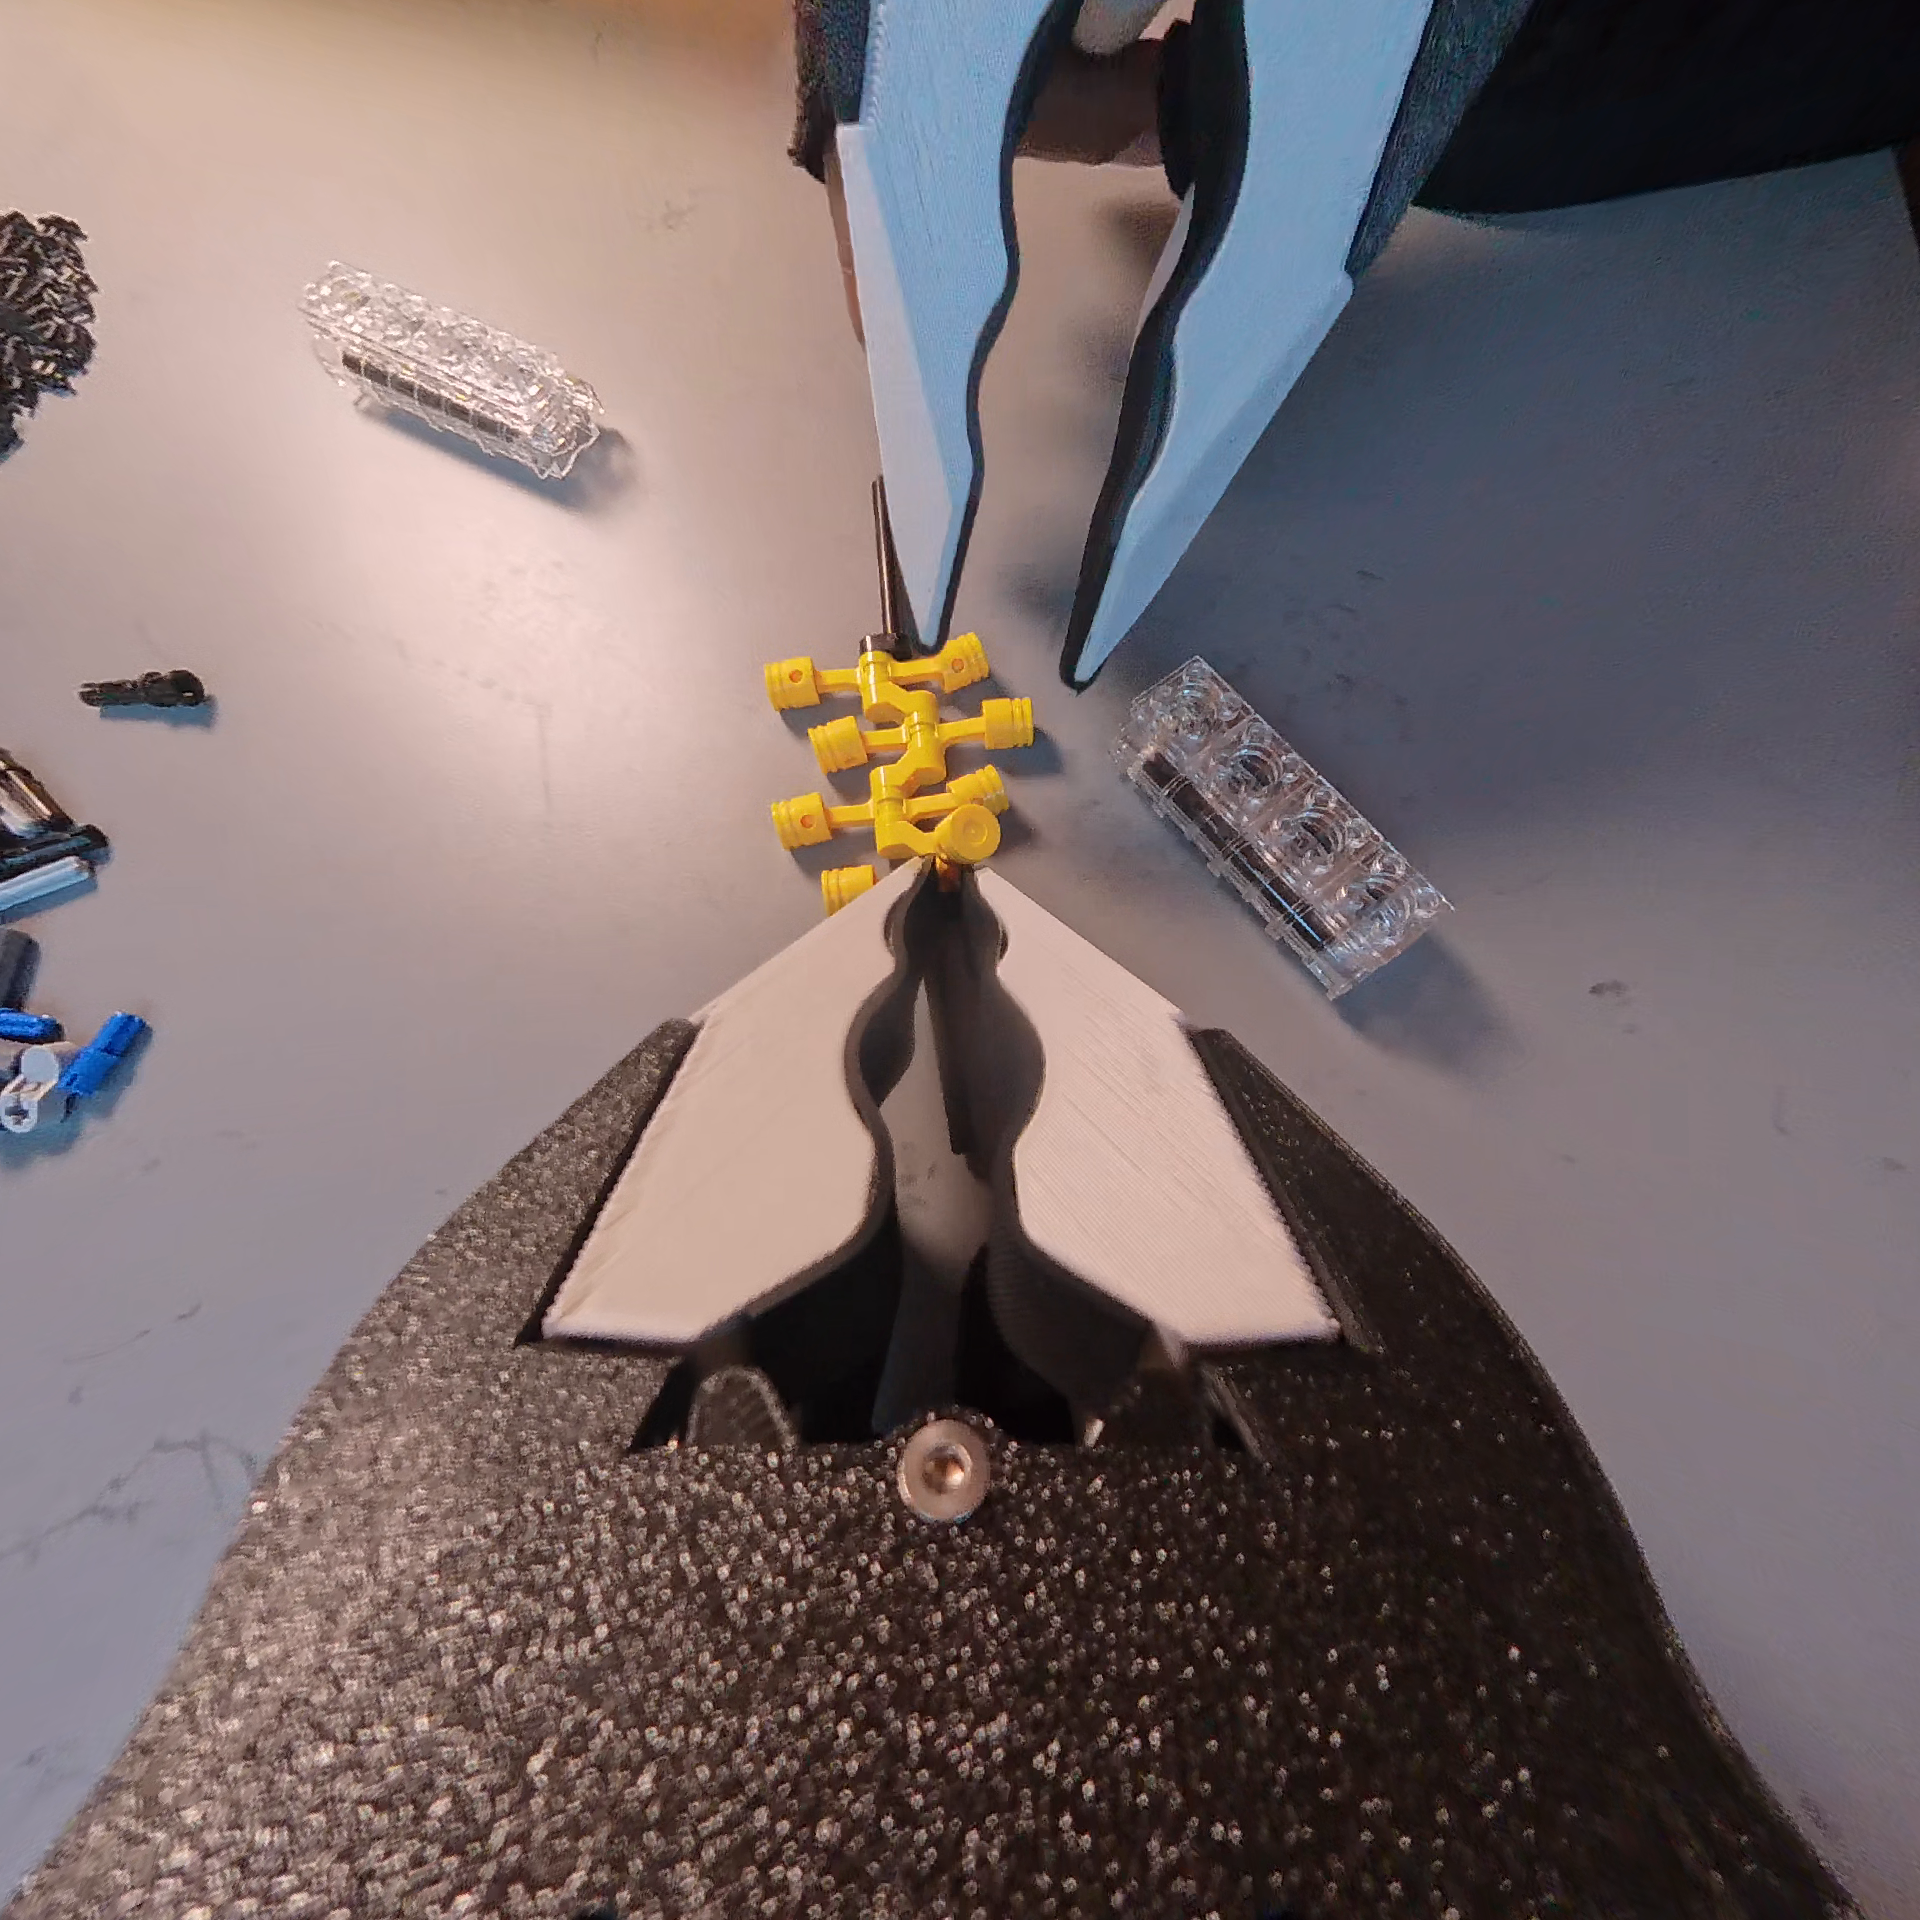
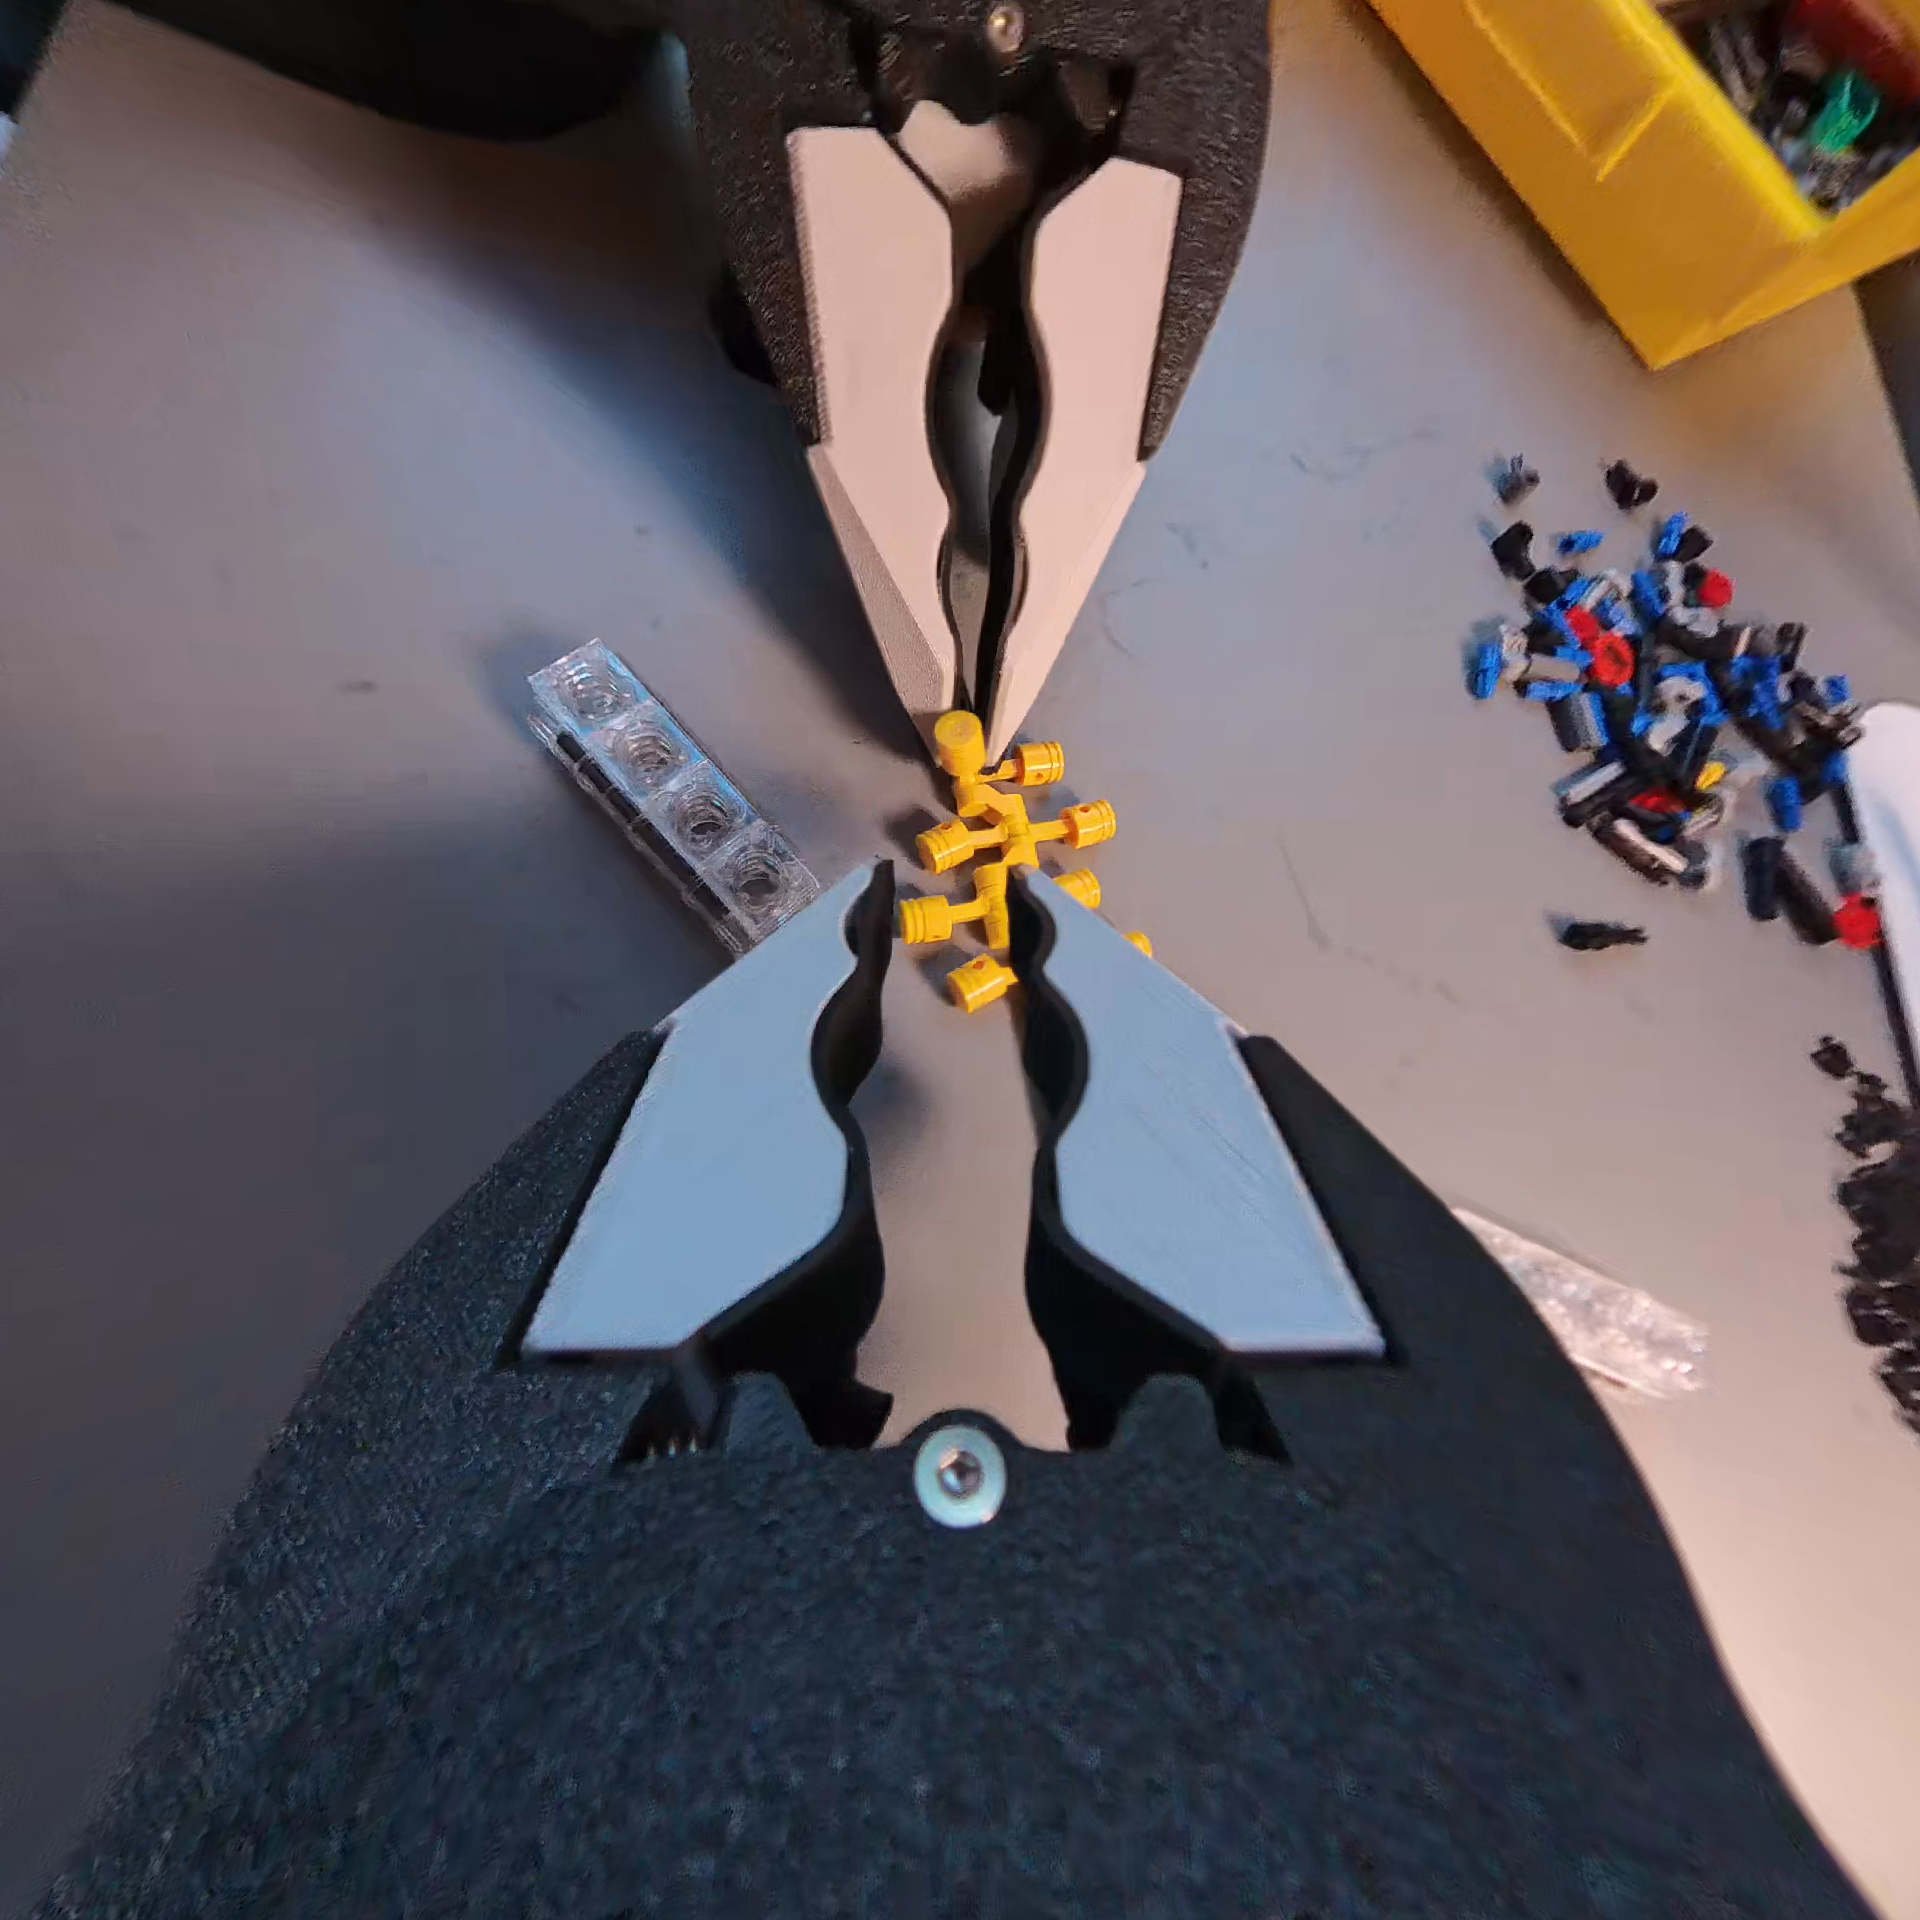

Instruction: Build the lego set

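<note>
A yellow piston-and-crankshaft assembly lies on the grey table, with a thin black axle sticking out of its far end. My left gripper is shut on the near end of the assembly. In the right wrist view the left gripper comes down from the top onto the assembly. My right gripper is open, its fingertips on either side of the assembly's other end. In the left wrist view the right gripper stands at the axle end, one tip beside the axle.
A clear cylinder block lies right of the assembly, also visible in the right wrist view. A second clear block lies far left. Loose blue, black and red parts, a black pile and a yellow bin are to the right. The tips of one gripper are about 4 cm away from the tips of the other. Both grippers' tips are roughly 5 cm from the clear cylinder block. It is also in sight in the right wrist view.
</note>
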Demonstrator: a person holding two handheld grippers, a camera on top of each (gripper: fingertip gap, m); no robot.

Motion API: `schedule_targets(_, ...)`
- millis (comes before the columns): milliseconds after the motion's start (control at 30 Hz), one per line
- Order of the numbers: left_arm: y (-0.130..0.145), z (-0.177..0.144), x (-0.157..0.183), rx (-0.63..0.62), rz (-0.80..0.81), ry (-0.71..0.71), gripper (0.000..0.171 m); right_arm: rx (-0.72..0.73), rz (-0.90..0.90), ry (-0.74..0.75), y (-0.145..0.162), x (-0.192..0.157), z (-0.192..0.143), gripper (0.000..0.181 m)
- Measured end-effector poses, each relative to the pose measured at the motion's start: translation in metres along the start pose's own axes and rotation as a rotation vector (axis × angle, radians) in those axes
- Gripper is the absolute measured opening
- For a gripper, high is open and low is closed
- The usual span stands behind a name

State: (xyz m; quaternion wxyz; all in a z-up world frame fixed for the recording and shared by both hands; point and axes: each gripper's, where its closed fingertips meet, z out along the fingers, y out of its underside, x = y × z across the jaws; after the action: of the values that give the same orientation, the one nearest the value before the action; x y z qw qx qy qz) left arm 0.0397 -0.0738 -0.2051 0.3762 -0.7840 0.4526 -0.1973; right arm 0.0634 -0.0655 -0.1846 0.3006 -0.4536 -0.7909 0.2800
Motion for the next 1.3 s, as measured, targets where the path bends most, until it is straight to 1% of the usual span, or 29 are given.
schedule_targets(67,0.001,-0.001,0.002,-0.001,-0.010,0.028,0.003,-0.023,-0.086,0.041,-0.001,0.000,0.009,0.021)
schedule_targets(133,0.002,-0.002,0.002,-0.002,-0.013,0.042,0.003,-0.041,-0.123,0.065,-0.001,0.004,0.017,0.022)
schedule_targets(267,0.003,-0.003,0.002,-0.003,-0.018,0.060,0.003,-0.074,-0.120,-0.021,0.001,-0.002,0.026,0.025)
schedule_targets(333,0.003,-0.004,0.003,-0.003,-0.018,0.065,0.003,-0.108,-0.155,-0.004,0.003,0.001,0.030,0.022)
schedule_targets(400,0.004,-0.004,0.002,-0.006,-0.018,0.062,0.003,-0.103,-0.164,-0.016,0.000,-0.001,0.030,0.013)
schedule_targets(433,0.004,-0.005,0.002,-0.007,-0.019,0.063,0.003,-0.093,-0.161,-0.019,-0.001,-0.002,0.029,0.010)
schedule_targets(600,0.004,-0.005,0.002,-0.007,-0.014,0.067,0.003,-0.054,-0.102,-0.021,-0.006,0.002,0.026,0.011)
schedule_targets(733,0.005,-0.006,0.003,-0.006,-0.012,0.076,0.003,-0.009,-0.049,-0.023,-0.011,0.007,0.022,0.007)
schedule_targets(833,0.005,-0.006,0.002,-0.004,-0.012,0.078,0.003,-0.001,-0.042,-0.036,-0.011,0.007,0.023,0.007)
schedule_targets(933,0.005,-0.006,0.002,-0.001,-0.018,0.082,0.003,0.024,-0.028,-0.003,-0.014,0.015,0.023,0.006)
schedule_targets(1300,0.004,-0.006,0.002,0.004,-0.004,0.070,0.003,0.046,-0.035,-0.023,-0.016,0.014,0.026,0.008)
